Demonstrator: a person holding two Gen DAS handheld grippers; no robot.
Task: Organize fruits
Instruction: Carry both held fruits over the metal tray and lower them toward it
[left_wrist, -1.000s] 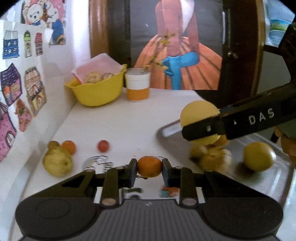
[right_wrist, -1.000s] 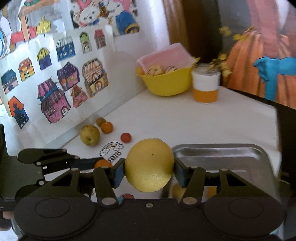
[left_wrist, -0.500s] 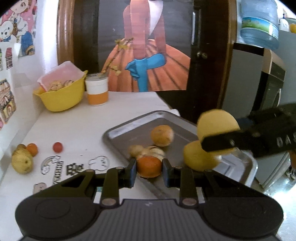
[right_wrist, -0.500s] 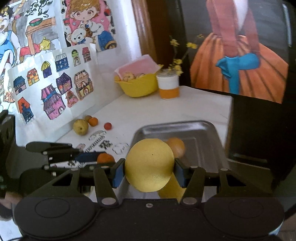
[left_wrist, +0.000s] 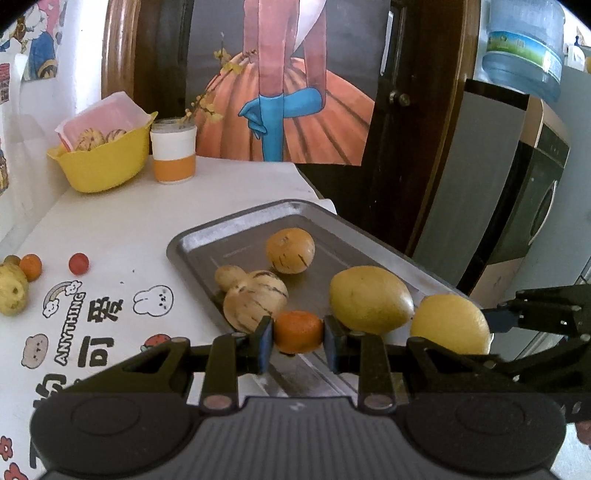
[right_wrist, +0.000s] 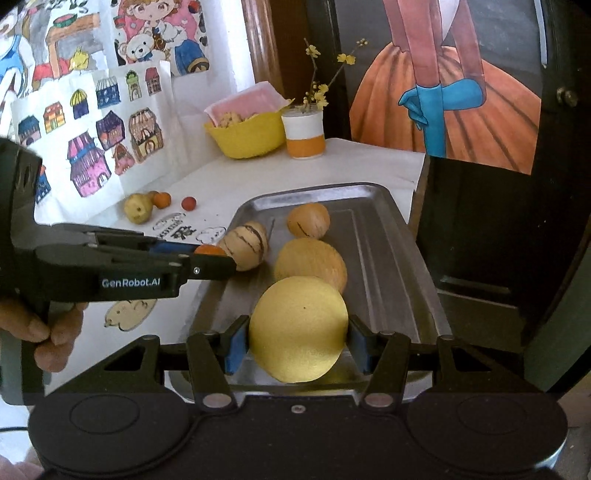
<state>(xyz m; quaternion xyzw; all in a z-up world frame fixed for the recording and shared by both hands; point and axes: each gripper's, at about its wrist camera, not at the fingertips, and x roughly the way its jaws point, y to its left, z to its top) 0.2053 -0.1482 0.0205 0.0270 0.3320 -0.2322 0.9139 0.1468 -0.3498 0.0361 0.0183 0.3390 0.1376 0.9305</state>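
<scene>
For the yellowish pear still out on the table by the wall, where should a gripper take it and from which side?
Grip the pear across its wide belly, coming from above. It lies tipped over, not upright, with small orange fruit close on its far side and the wall just behind, so a level approach looks crowded. Both grippers are full now.

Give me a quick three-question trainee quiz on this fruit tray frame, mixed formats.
1. True or false: the left gripper is shut on a small orange fruit.
2. The right gripper holds which? A) round yellow fruit B) red cherry tomato C) striped melon
3. Fill in: the orange-and-white cup stands right beside the yellow ____.

Key
1. True; it hangs at the near edge of the metal tray.
2. A; over the tray's near end.
3. bowl, at the back of the table.
</scene>
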